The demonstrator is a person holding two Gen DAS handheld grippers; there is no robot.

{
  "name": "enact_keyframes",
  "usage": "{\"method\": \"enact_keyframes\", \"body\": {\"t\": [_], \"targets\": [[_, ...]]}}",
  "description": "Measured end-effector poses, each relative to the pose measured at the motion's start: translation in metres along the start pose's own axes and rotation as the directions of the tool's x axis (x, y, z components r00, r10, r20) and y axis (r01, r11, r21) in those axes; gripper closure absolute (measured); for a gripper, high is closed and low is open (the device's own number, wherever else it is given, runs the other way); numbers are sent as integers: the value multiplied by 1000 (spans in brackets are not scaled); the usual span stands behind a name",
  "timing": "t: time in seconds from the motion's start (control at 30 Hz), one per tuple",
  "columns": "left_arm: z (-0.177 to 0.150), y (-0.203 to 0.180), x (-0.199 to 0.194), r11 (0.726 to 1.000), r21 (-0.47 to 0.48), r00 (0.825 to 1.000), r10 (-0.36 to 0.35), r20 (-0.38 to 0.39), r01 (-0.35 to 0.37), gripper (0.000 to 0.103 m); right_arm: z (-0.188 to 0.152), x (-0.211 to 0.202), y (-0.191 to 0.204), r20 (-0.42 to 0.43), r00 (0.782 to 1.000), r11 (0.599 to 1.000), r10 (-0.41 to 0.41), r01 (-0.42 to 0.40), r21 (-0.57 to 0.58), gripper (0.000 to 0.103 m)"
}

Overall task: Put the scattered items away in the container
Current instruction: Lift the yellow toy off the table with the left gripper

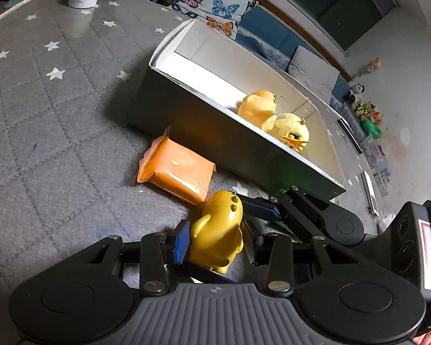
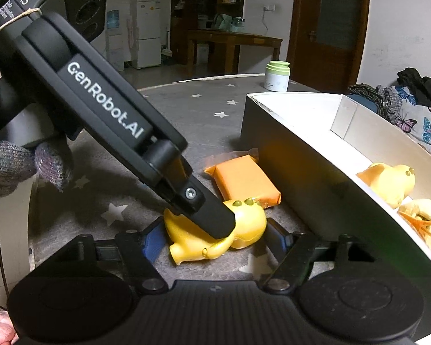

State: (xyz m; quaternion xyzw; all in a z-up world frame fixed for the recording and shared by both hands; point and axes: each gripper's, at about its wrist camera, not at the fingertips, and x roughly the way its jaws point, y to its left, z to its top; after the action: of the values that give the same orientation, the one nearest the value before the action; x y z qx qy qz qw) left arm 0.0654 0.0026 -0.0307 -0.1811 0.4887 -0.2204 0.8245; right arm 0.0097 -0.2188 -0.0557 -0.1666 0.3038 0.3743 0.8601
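Here we are mid-pickup on the yellow duck toy [image 1: 217, 231], which lies on its side on the grey star-print mat [image 1: 57, 132], just beside the orange packet [image 1: 176, 169] and close to the near wall of the white box [image 1: 244, 149]. Both tongs crowd around it: the left gripper [image 1: 215, 241] straddles the duck with its blue pad [image 1: 181, 243] against one flank and the other finger close to the opposite side, though we cannot tell whether it truly pinches. The right gripper [image 2: 215, 238] brackets the same toy; its fingers sit either side of the body with visible gaps, so we read it as not yet clamped. In the right wrist view the left tool's black finger [image 2: 212, 215] lies across the duck's back. The next move, we judge, calls for one gripper to close firmly on the rounded body, the other to clear away, then a lift over the box wall. The duck is glossy, hard-looking plastic, smooth and curved, with small green dots on its head, so it may slip under a shallow grip. Two pale yellow toys [image 1: 258, 106] already sit inside the box.
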Motion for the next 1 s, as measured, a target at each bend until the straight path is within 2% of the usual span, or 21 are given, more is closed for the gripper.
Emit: {"method": "enact_keyframes", "body": {"t": [0.2, 0.43, 0.73, 1.0], "targets": [[-3, -1, 1, 1000, 12, 1000, 3, -6, -3, 63, 1, 1, 1, 0, 1000, 1000, 4, -4, 3, 30], [-6, -11, -9, 999, 47, 1000, -1, 11, 1, 66, 1, -6, 5, -13, 999, 1000, -30, 30, 1, 30], [-3, -22, -22, 997, 72, 999, -33, 32, 30, 66, 7, -26, 5, 4, 998, 998, -55, 55, -2, 30], [1, -35, -23, 992, 126, 999, -18, 36, 13, 66, 12, -34, 4, 6, 997, 997, -78, 78, -21, 30]]}}
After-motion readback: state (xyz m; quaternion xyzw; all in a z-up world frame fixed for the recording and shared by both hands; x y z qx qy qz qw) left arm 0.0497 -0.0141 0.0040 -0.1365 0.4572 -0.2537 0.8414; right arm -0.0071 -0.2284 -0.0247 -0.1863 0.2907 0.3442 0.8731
